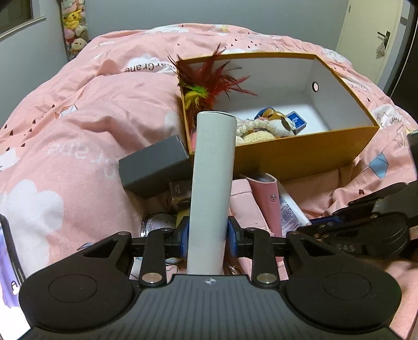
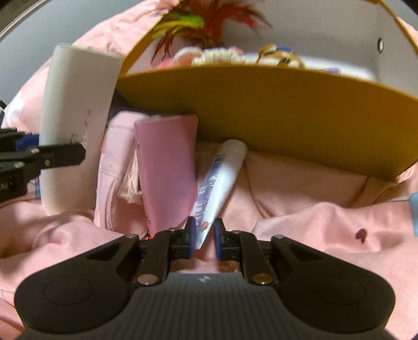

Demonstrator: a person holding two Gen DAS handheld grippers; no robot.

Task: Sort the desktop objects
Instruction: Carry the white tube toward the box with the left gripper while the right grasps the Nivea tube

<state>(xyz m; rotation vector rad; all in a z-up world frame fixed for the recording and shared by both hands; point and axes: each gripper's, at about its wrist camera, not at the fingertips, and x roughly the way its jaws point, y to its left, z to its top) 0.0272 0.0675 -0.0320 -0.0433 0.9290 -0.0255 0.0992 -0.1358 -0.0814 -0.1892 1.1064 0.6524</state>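
My left claw [image 1: 206, 239] pinches tall grey cardboard tube [image 1: 213, 183], low grip; may tip short of yellow cardboard box [image 1: 300, 157]. Right claw [image 2: 204, 239] nearly closed round white squeeze tube [image 2: 222, 180] tail beside box; could slip.

Indoor lighting was dim and warm. The white interior of the mustard-yellow cardboard box [image 1: 312, 78] appeared brightest. The right wrist view was motion-blurred, smearing the red and green feather toy [image 2: 206, 23]. Fisheye distortion curved the pink printed quilt [image 1: 78, 125] at the edges; corners were vignetted black.
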